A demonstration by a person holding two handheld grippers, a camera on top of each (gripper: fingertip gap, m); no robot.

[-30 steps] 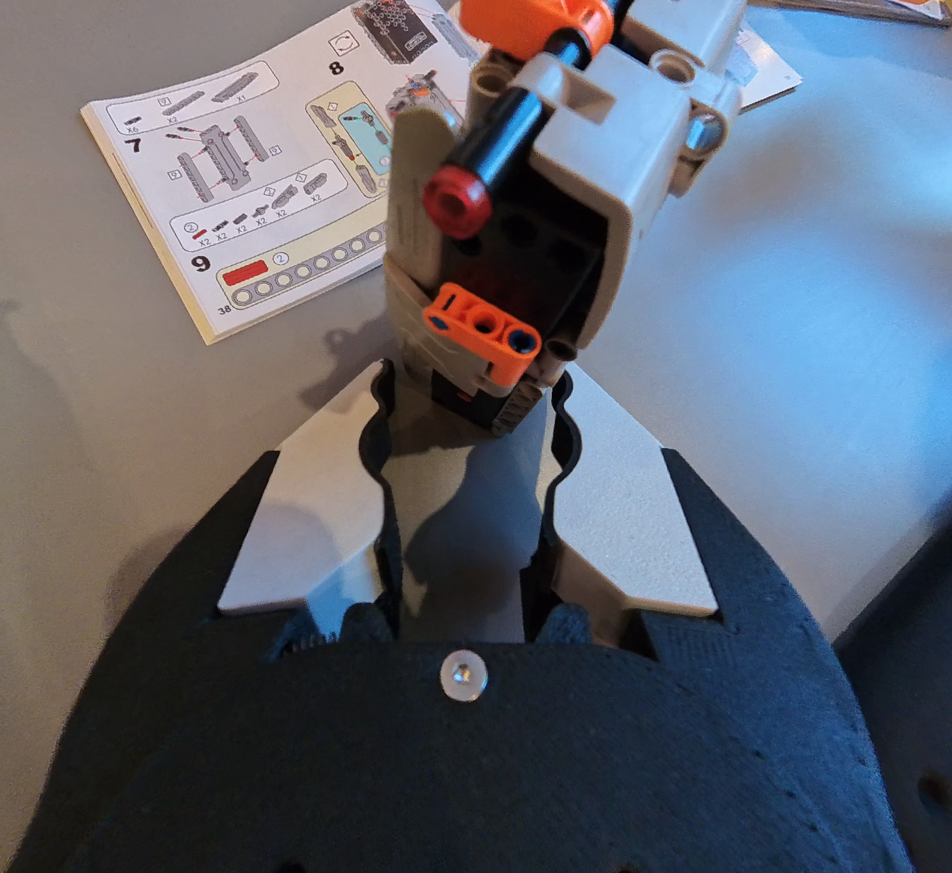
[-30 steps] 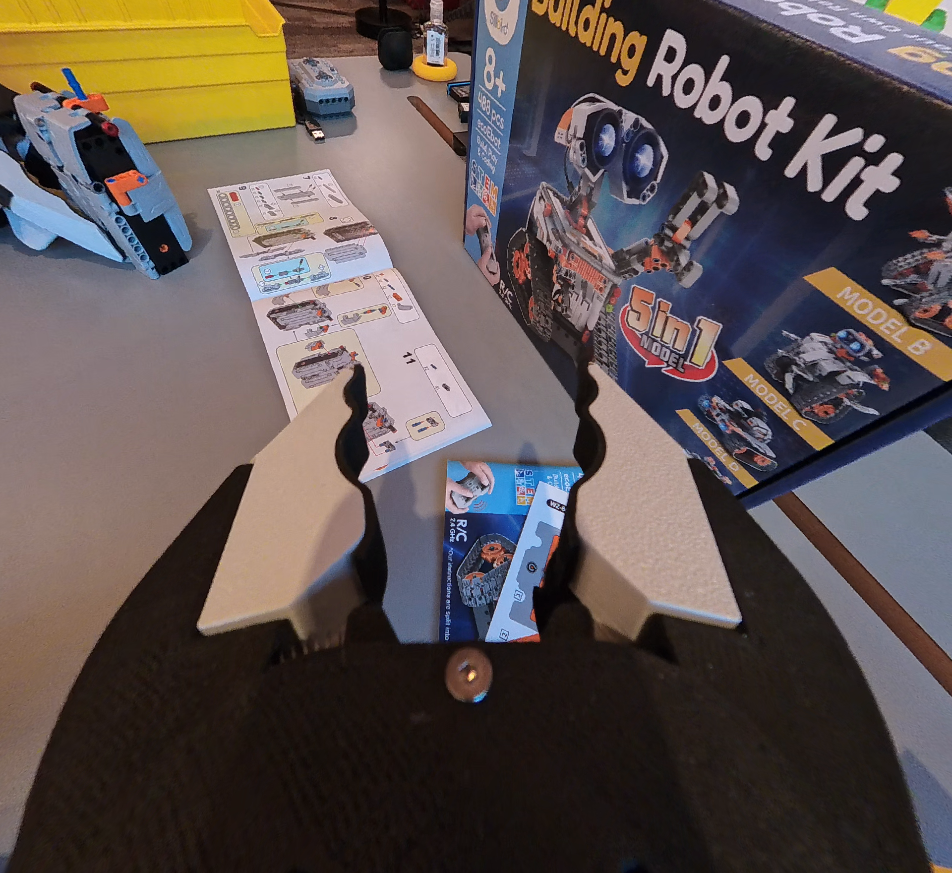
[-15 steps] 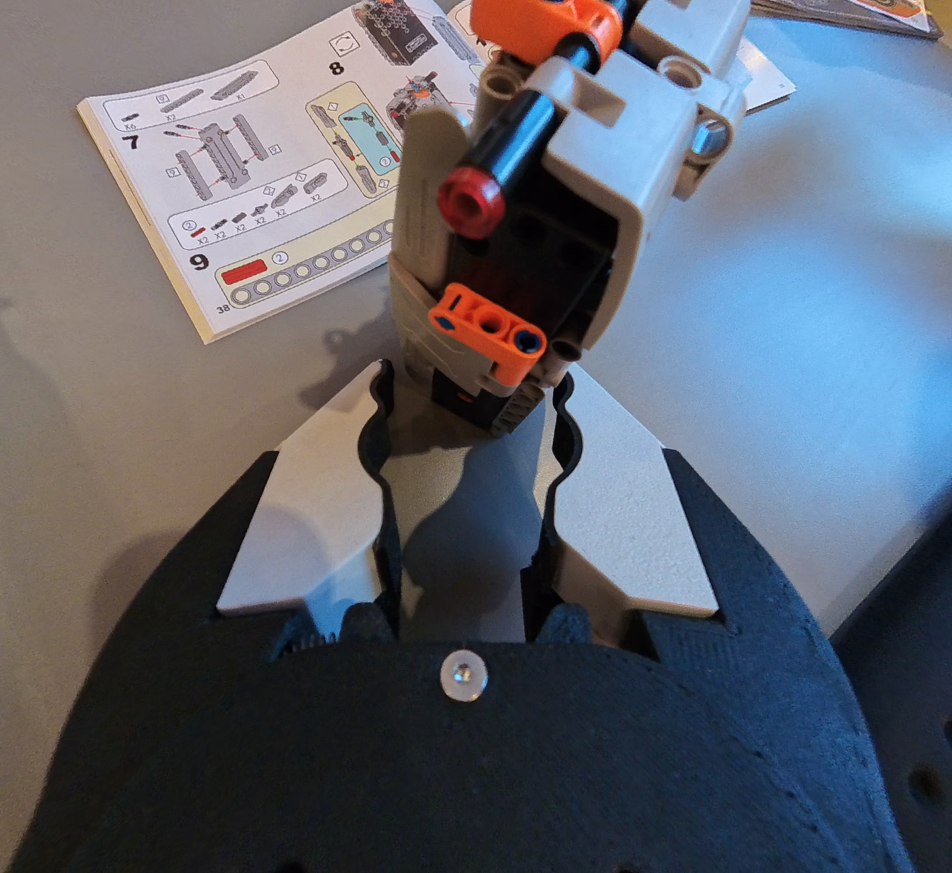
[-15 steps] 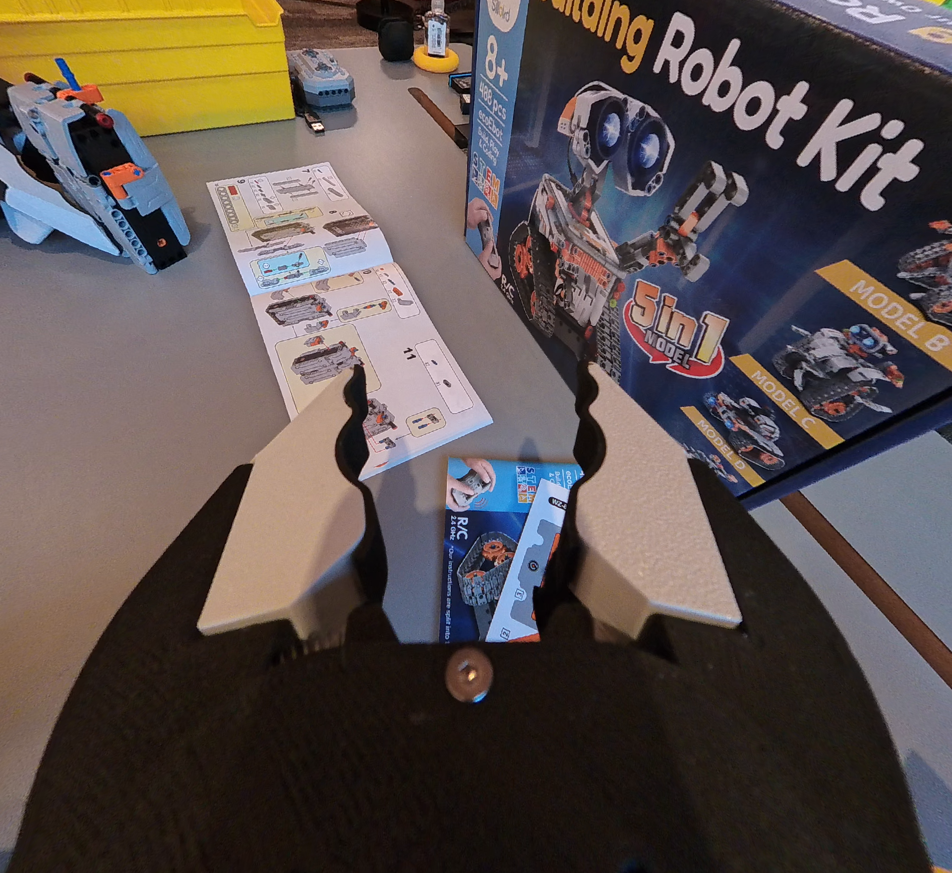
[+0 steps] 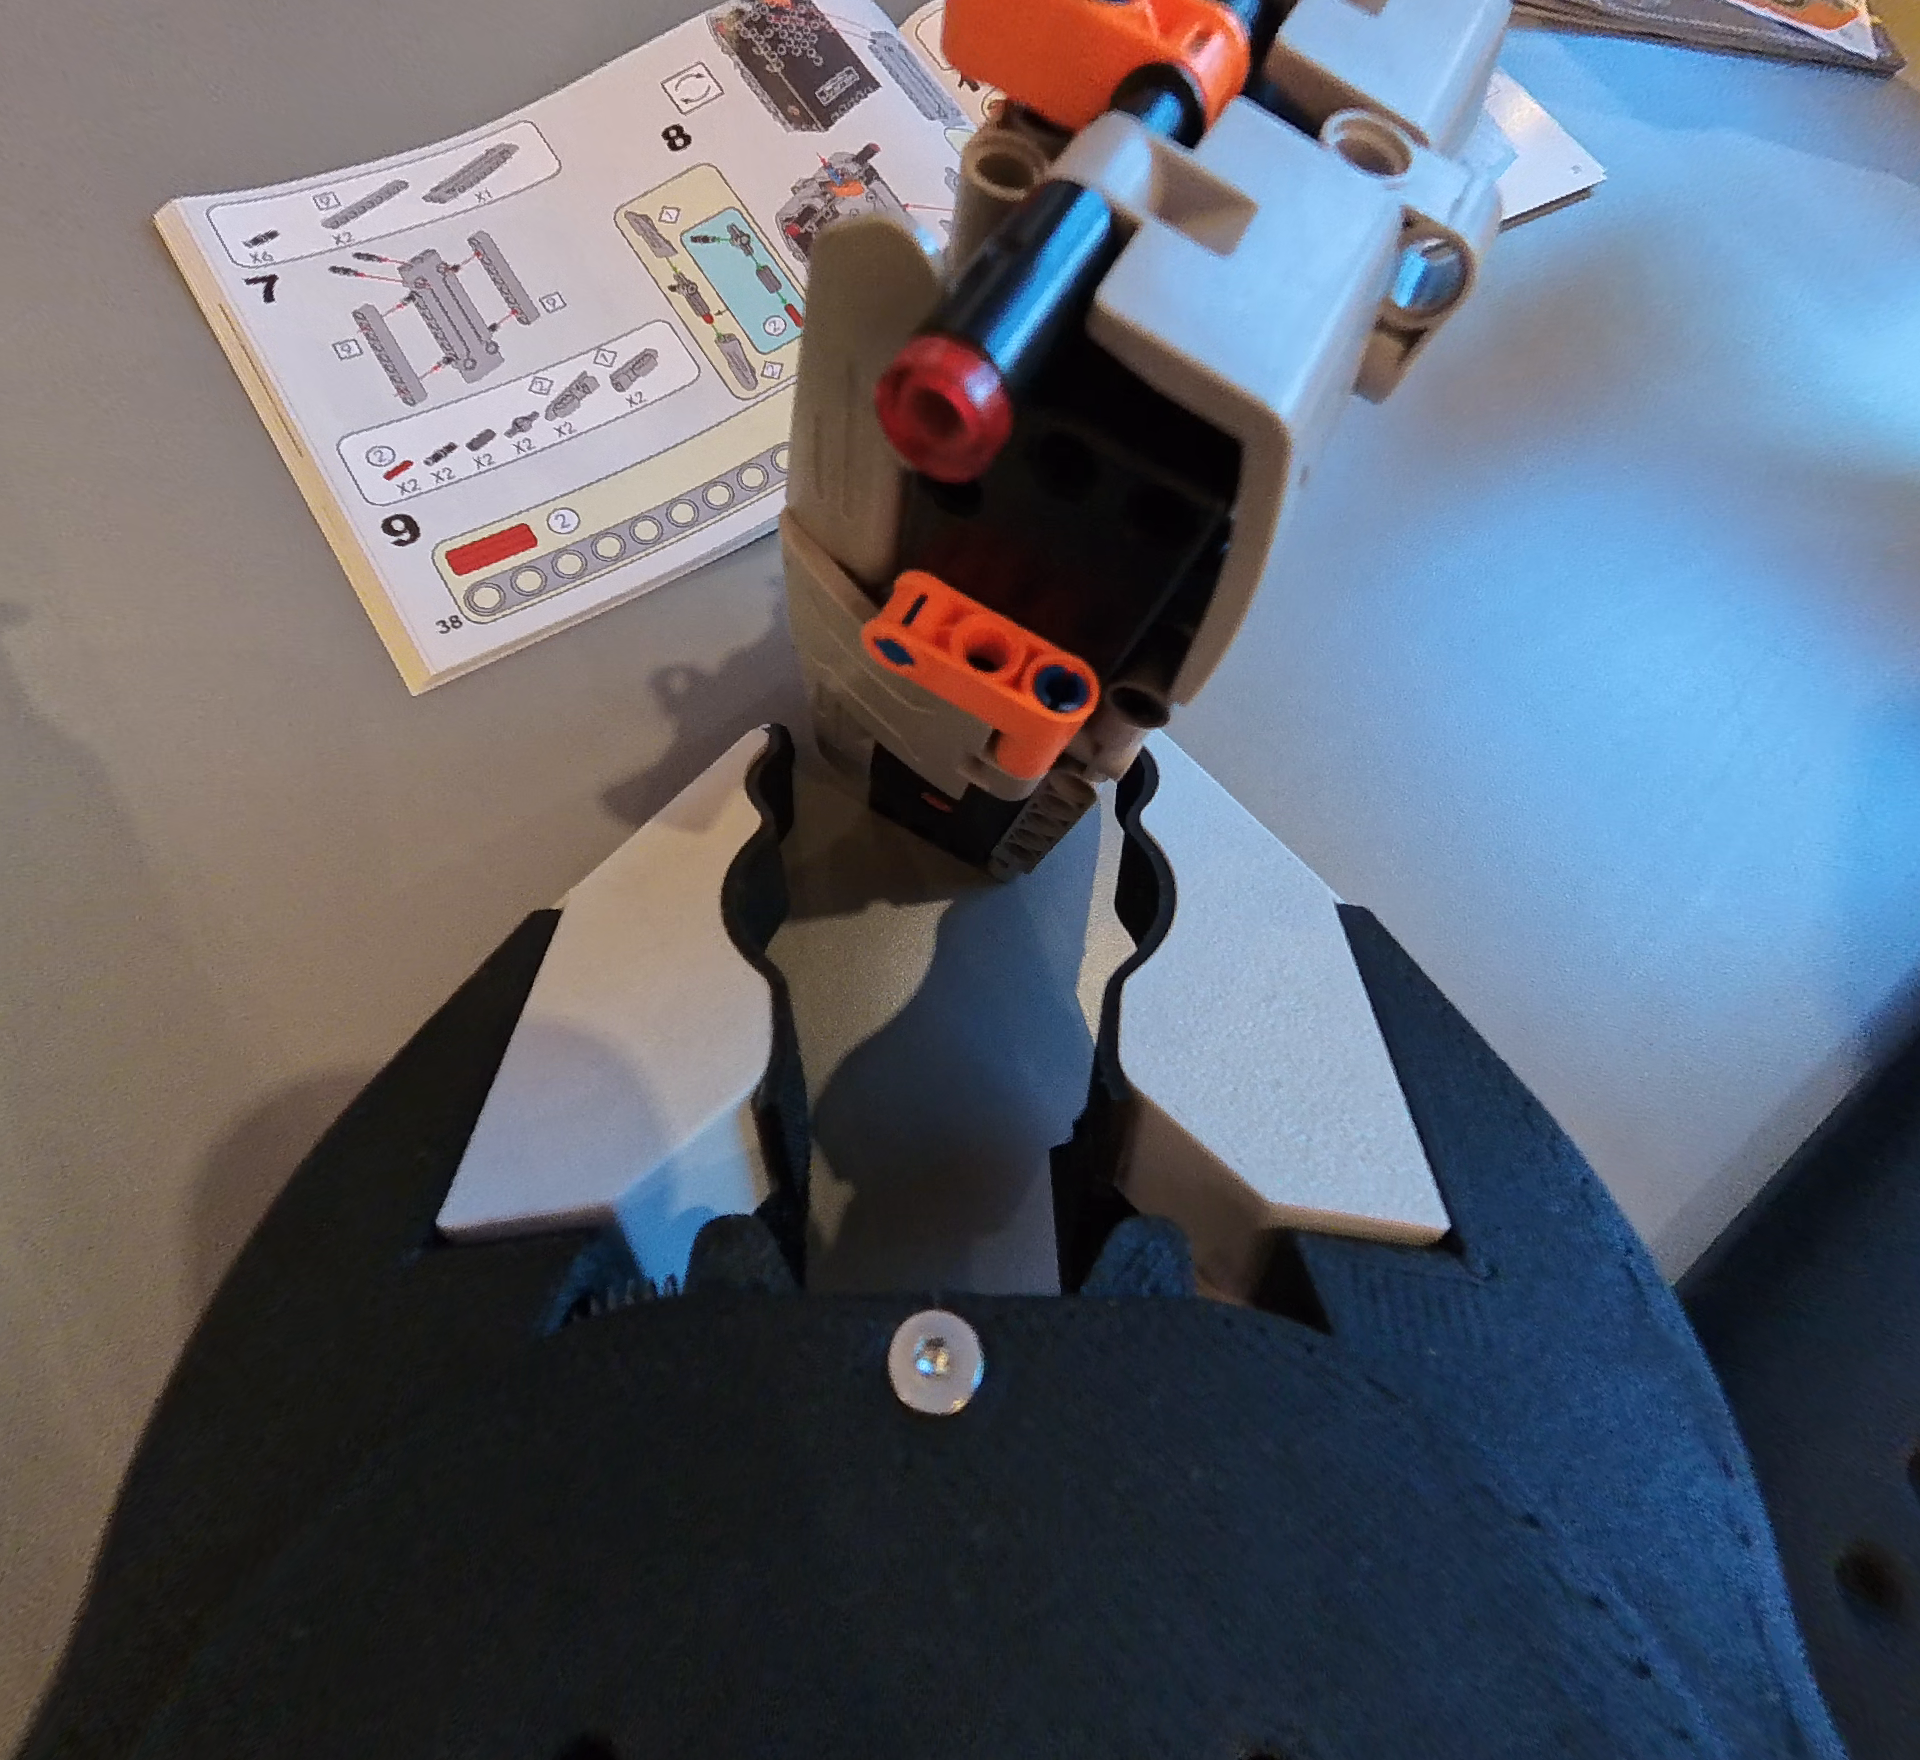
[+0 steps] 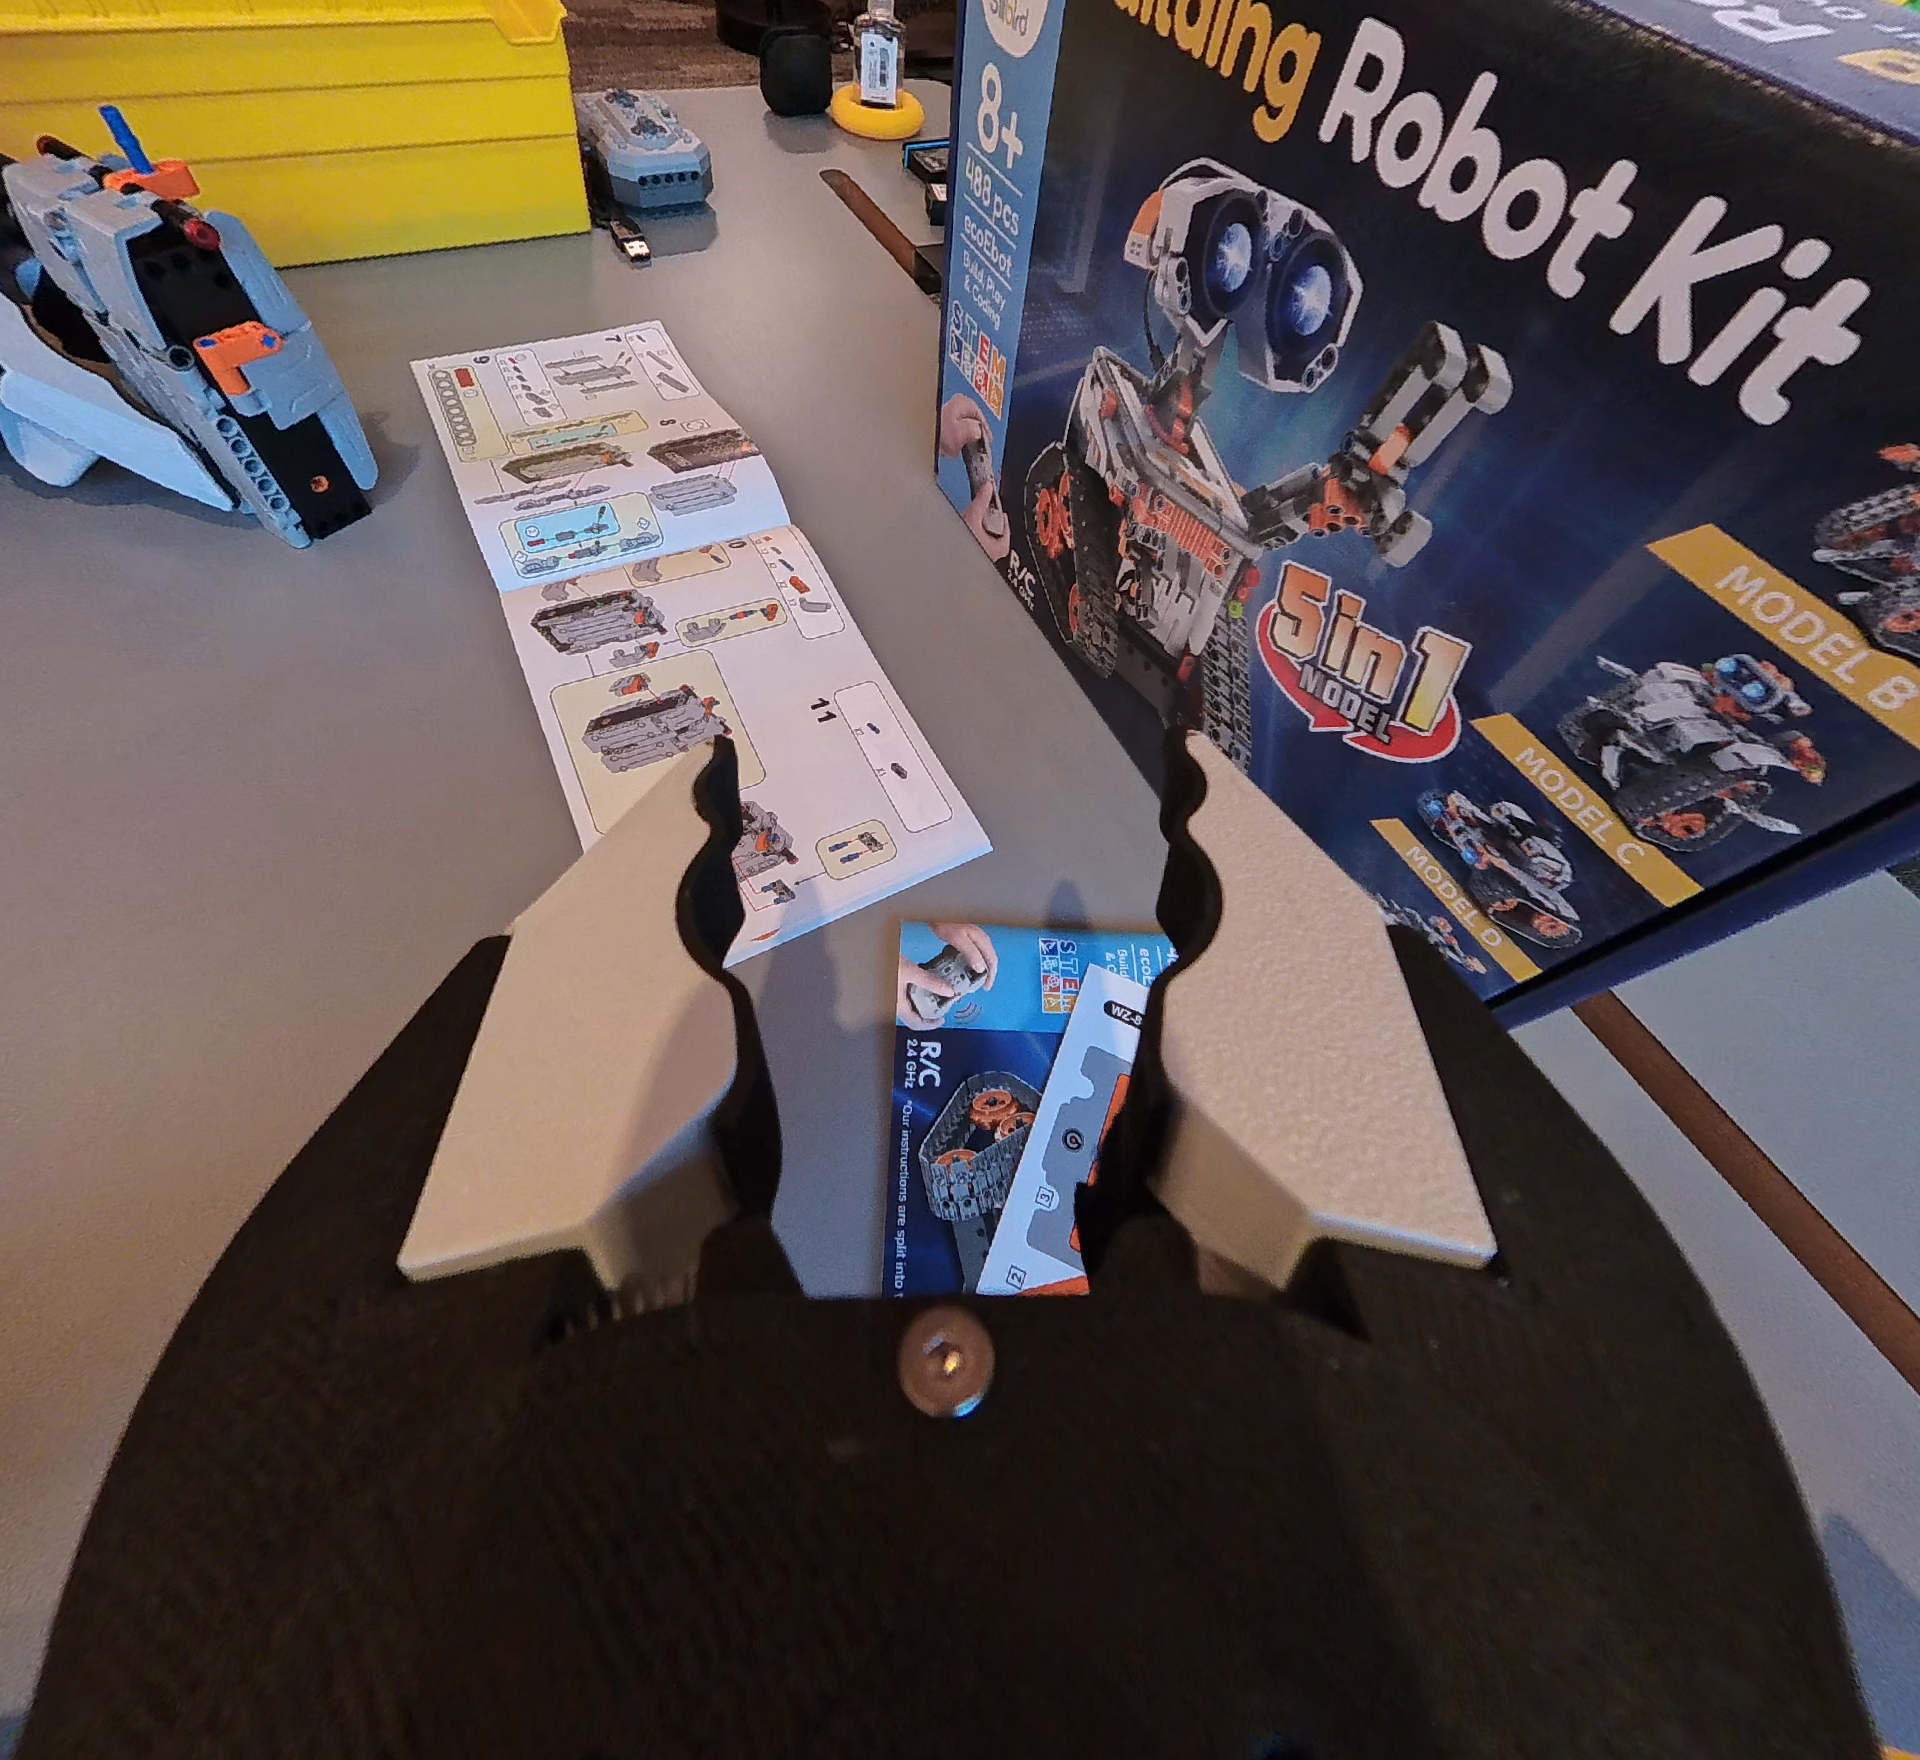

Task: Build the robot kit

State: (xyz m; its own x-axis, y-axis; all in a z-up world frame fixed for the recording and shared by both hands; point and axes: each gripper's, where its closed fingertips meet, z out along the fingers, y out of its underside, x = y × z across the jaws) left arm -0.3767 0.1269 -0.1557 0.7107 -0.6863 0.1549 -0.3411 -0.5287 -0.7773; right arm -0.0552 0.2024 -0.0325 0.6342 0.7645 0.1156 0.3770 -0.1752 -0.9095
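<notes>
A grey, black and orange brick assembly (image 5: 1143, 360) with a black axle, a red bush and a blue rod stands tilted on the grey table (image 5: 1558, 671). My left gripper (image 5: 956, 754) is shut on its lower end, one finger on each side. In the right wrist view the assembly (image 6: 208, 328) shows at the far left, with the left gripper's white fingers (image 6: 62, 443) beside it. My right gripper (image 6: 951, 754) is open and empty. It hovers above a blue leaflet (image 6: 977, 1087) on the table.
An open instruction booklet (image 6: 665, 588) lies between the grippers; it also shows in the left wrist view (image 5: 468, 339). A large blue kit box (image 6: 1455, 360) stands at the right. A yellow bin (image 6: 291, 79), a grey battery unit (image 6: 644, 147) and a small bottle (image 6: 878, 53) stand at the back. Across from one pair of fingers to the other is roughly 35 cm.
The left gripper and the assembly have shifted very slightly. The right gripper has drifted a little, still open.
</notes>
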